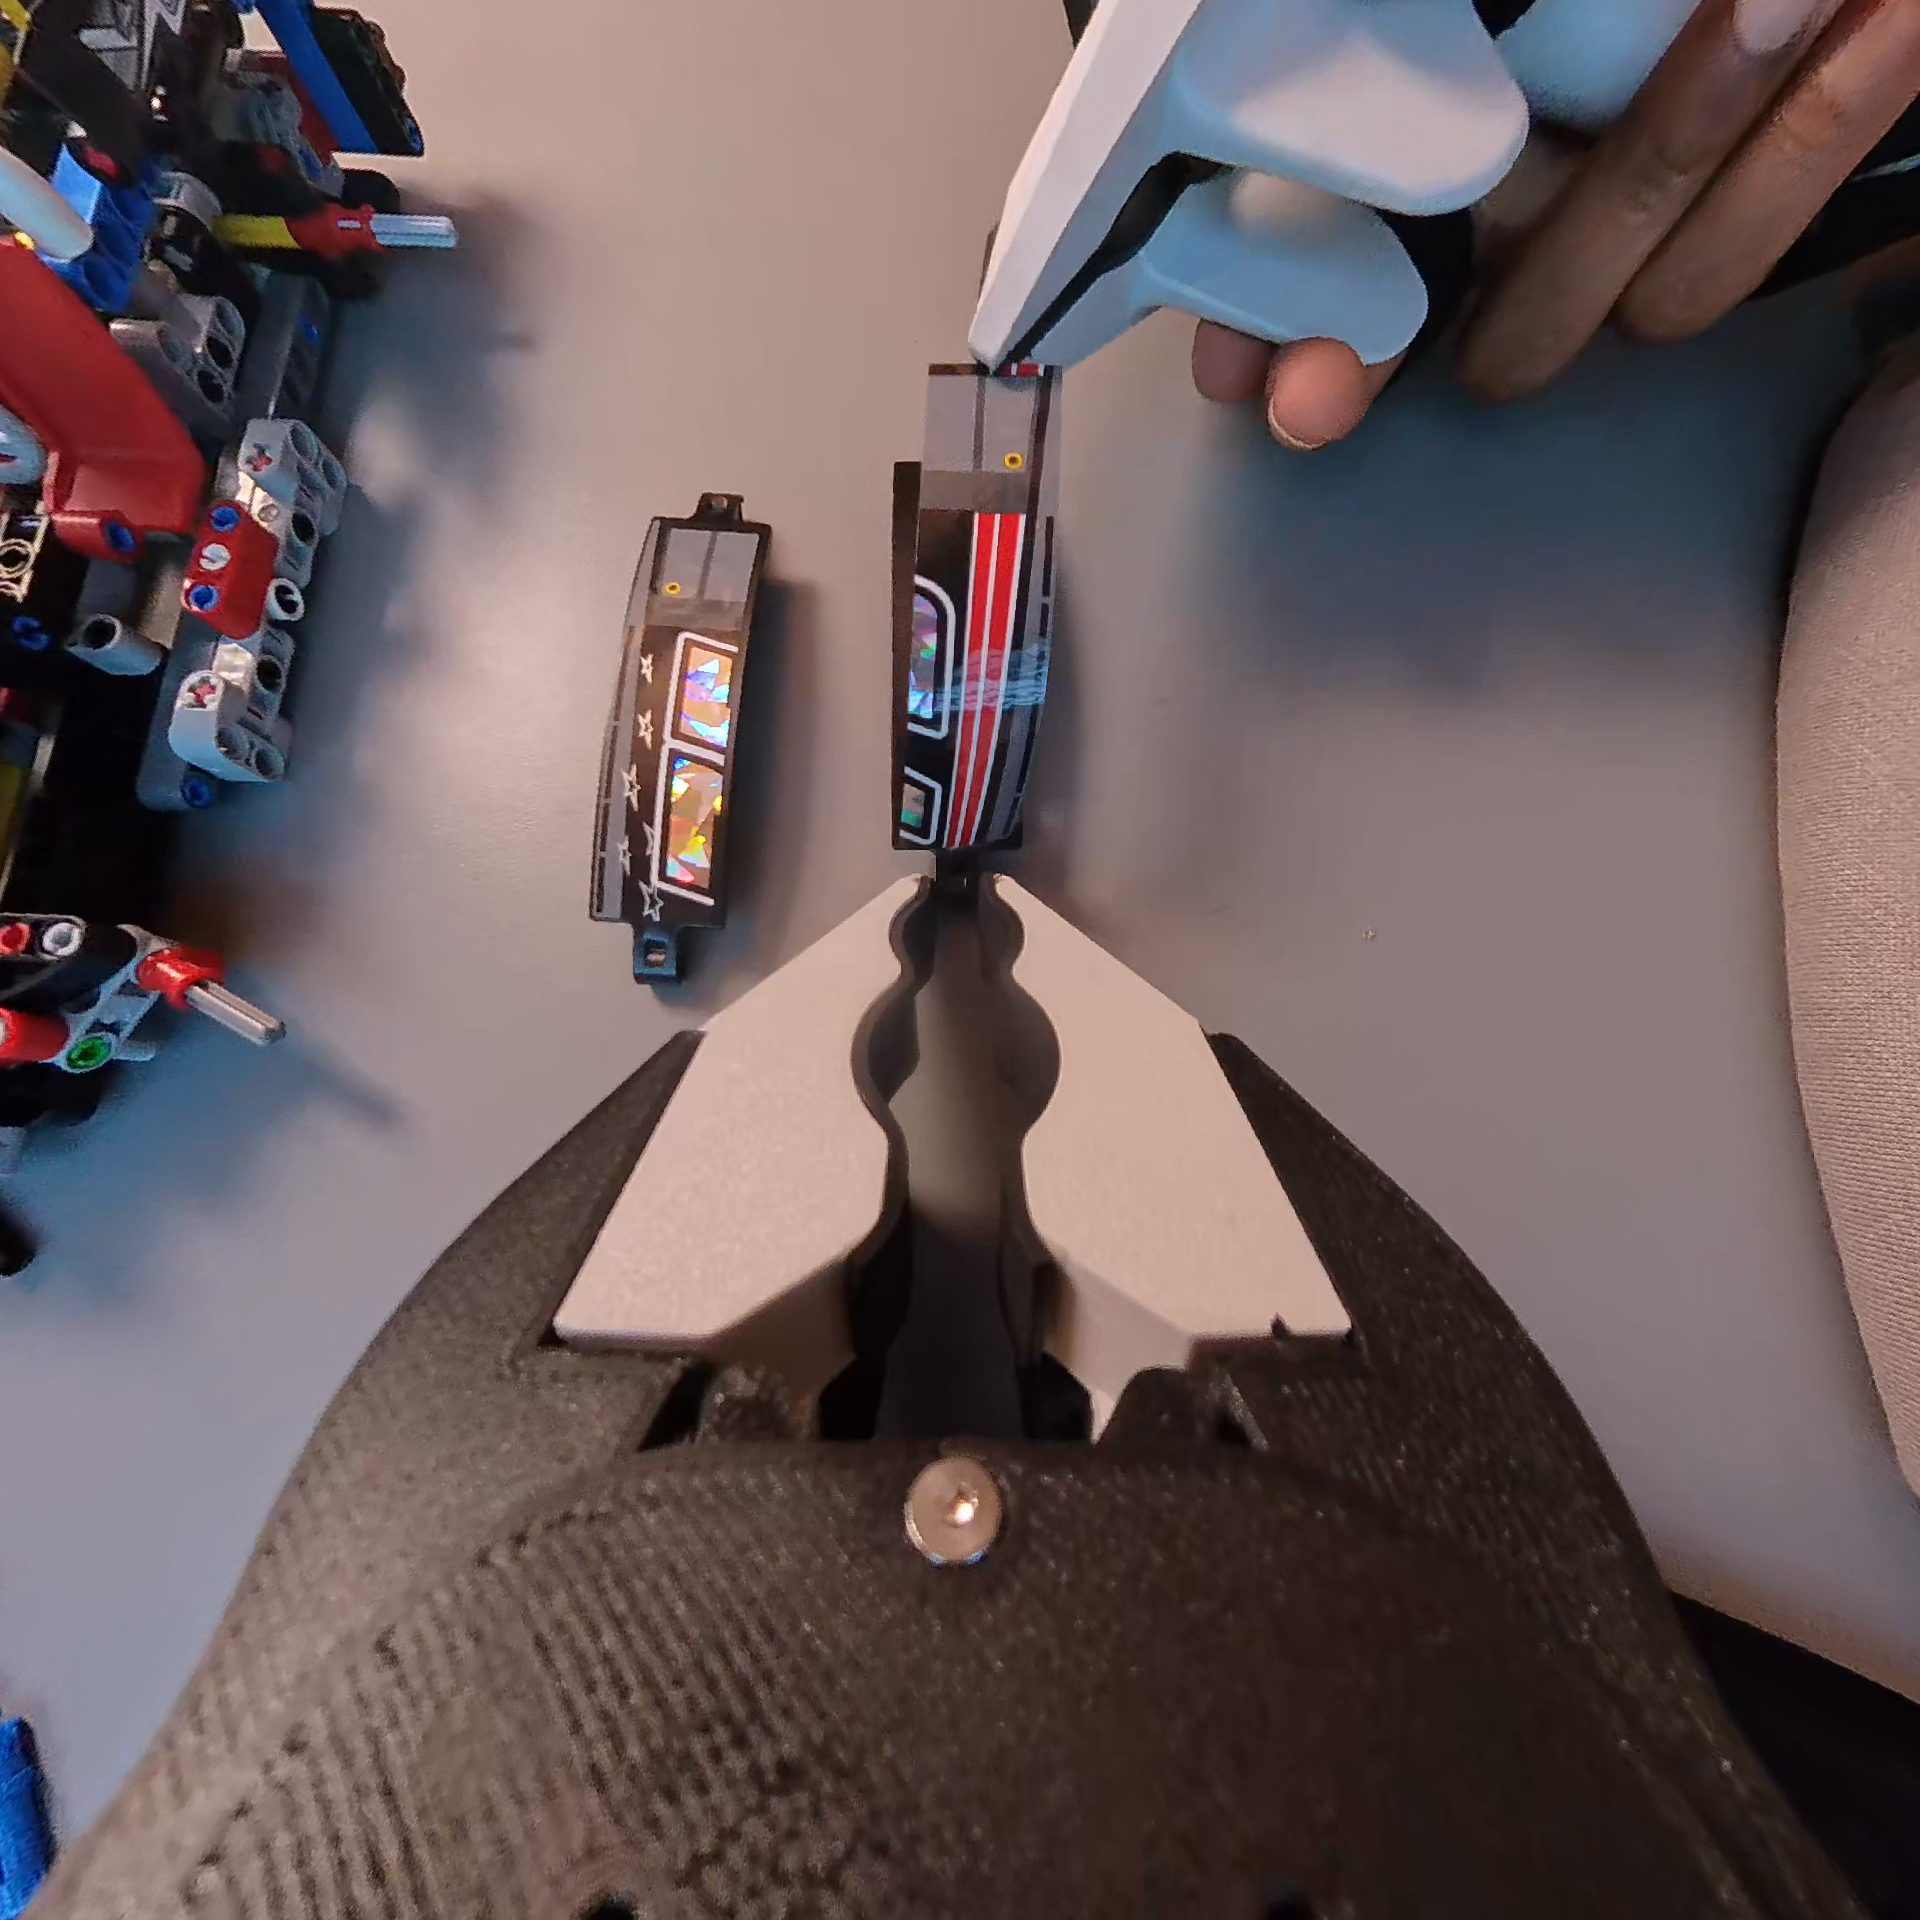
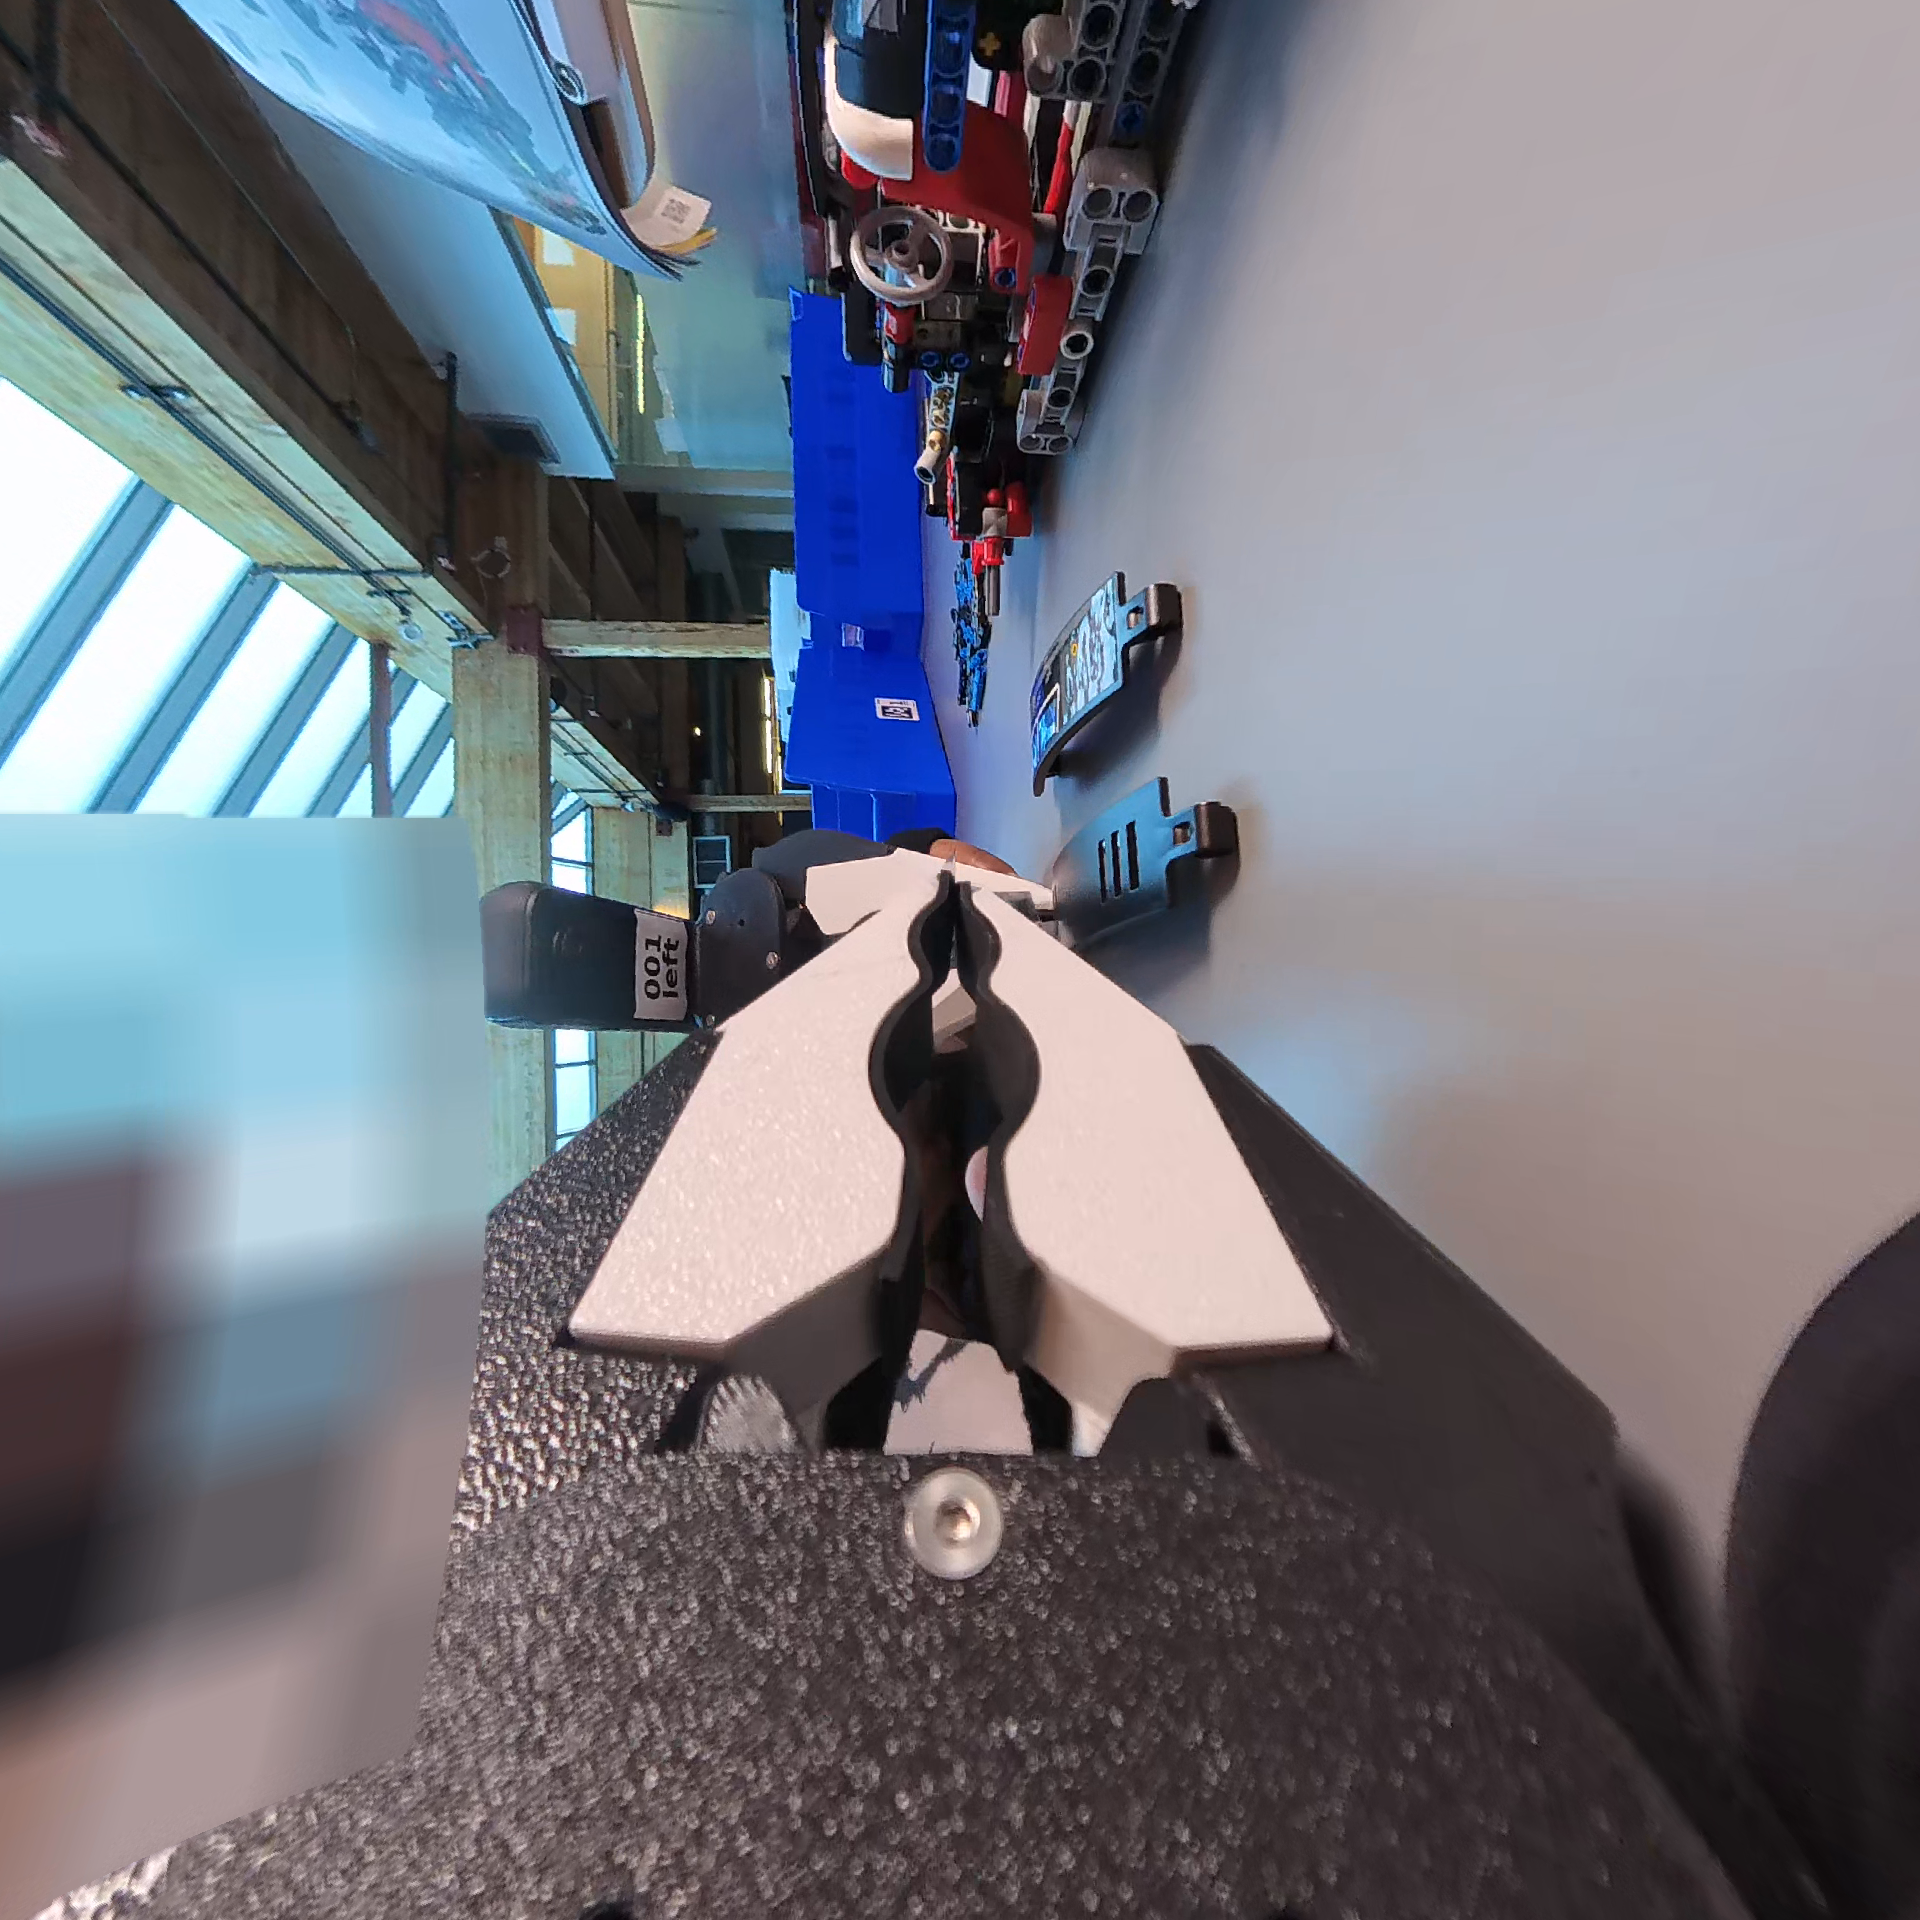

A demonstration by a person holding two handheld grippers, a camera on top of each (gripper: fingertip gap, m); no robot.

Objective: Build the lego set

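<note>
Your left claw (image 1: 958, 883) is pinched together on the small tab at the near end of a curved black panel (image 1: 971, 665), the one with red and white stripes, and holds it on edge above the grey surface (image 1: 1403, 779). Your right claw (image 1: 1003, 358) meets the far end of that same panel with its fingers closed to a thin line; whether it truly grips the edge or only touches it, you cannot tell. From the right wrist view the right claw (image 2: 951, 883) shows its tips together.

Two panels show in all: the one you hold, and a second panel (image 1: 675, 727) with shiny foil windows and stars, lying flat on the surface just left of it, apart from both claws.

The half-built car (image 1: 156, 468) of red, black, grey and blue parts sits at the far left of the surface. Behind it in the right wrist view stand blue bins (image 2: 862, 623); what they hold is hidden. A small heap of blue pieces (image 2: 971, 644) lies beside them.
</note>
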